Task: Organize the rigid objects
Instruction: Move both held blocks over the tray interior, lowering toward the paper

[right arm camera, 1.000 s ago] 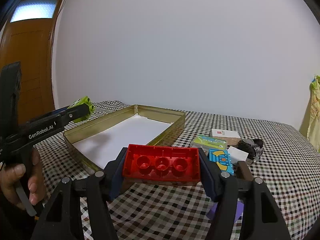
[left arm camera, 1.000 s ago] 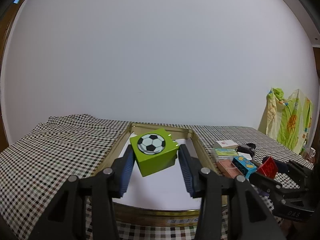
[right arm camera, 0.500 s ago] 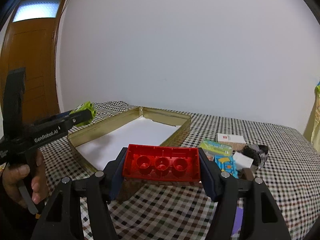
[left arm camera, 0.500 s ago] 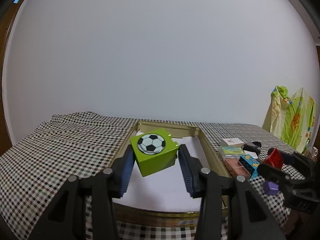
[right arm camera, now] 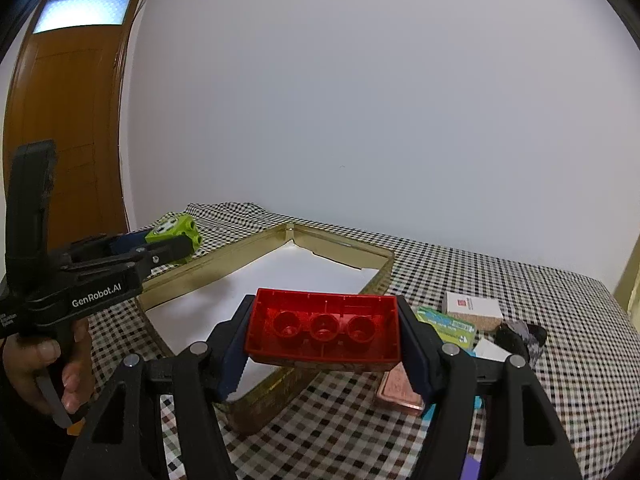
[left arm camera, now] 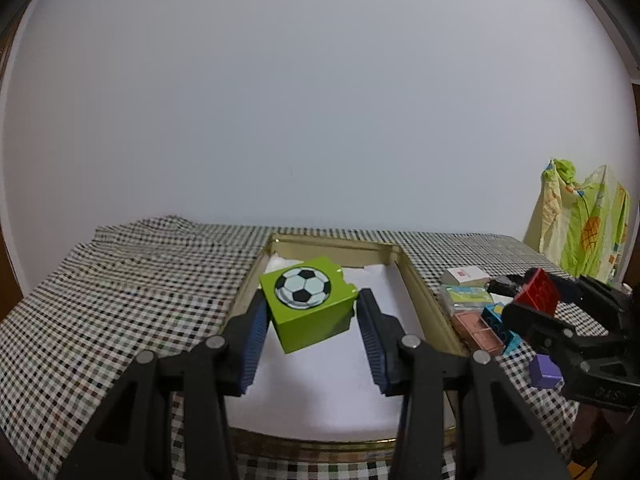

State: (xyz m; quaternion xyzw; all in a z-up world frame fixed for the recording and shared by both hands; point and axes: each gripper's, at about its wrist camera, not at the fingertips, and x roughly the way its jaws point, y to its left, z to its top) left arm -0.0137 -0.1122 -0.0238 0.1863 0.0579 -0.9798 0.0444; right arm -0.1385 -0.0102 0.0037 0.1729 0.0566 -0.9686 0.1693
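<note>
A lime-green block (left arm camera: 308, 304) with a football picture is tilted between the blue pads of my left gripper (left arm camera: 312, 300), which is shut on it above the near half of a gold tin tray (left arm camera: 420, 300) lined with white paper. My right gripper (right arm camera: 324, 308) is shut on a red brick (right arm camera: 324, 328), whose hollow underside faces the camera, over the tray's near right corner (right arm camera: 280, 392). The right wrist view shows the left gripper (right arm camera: 176, 240) with the green block (right arm camera: 172, 230) at the left, held by a hand (right arm camera: 60, 360). In the left wrist view the red brick (left arm camera: 538, 290) hangs right of the tray.
Right of the tray lies a cluster: a white box (right arm camera: 474, 306), a green packet (right arm camera: 446, 322), a pink tile (right arm camera: 400, 390), a blue block (left arm camera: 498, 320), a purple block (left arm camera: 544, 372) and a dark object (right arm camera: 520, 336). A checked cloth (left arm camera: 140, 280) covers the table. A yellow-green bag (left arm camera: 580, 216) stands far right, a wooden door (right arm camera: 68, 120) left.
My right gripper has risen a little with the red brick, higher above the cluster. The left gripper has tilted slightly with the green block. Both grips are unchanged.
</note>
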